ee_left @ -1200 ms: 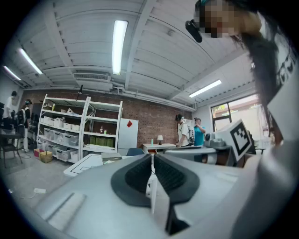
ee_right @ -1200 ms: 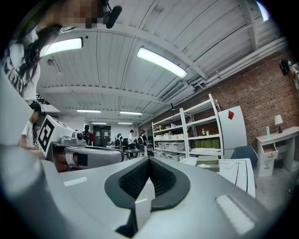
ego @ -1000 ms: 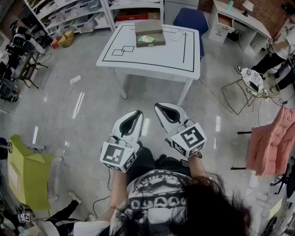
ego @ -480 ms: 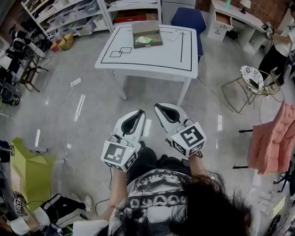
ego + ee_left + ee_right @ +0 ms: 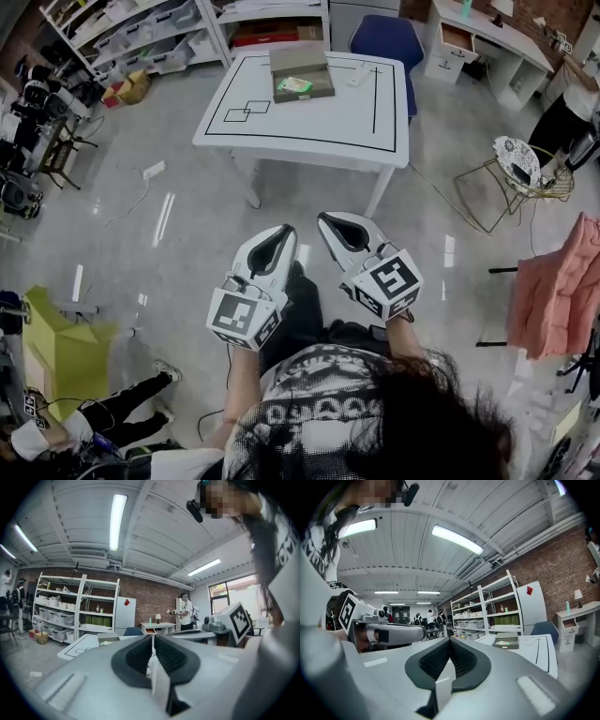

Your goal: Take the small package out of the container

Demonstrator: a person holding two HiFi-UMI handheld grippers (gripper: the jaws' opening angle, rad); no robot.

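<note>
Carrying jaws closed and empty, left gripper (image 5: 280, 232) and right gripper (image 5: 324, 218) could shove the small green package (image 5: 296, 84) deeper into the brown cardboard container (image 5: 298, 62) unless opened.

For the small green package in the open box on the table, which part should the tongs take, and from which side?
Probably from above. The green package lies flat inside the open box, so the box walls block a sideways approach, and the lid flap sits on the far side. Pinch the package across its shorter width, near the middle. Finer detail of its edges is too small to tell.
</note>
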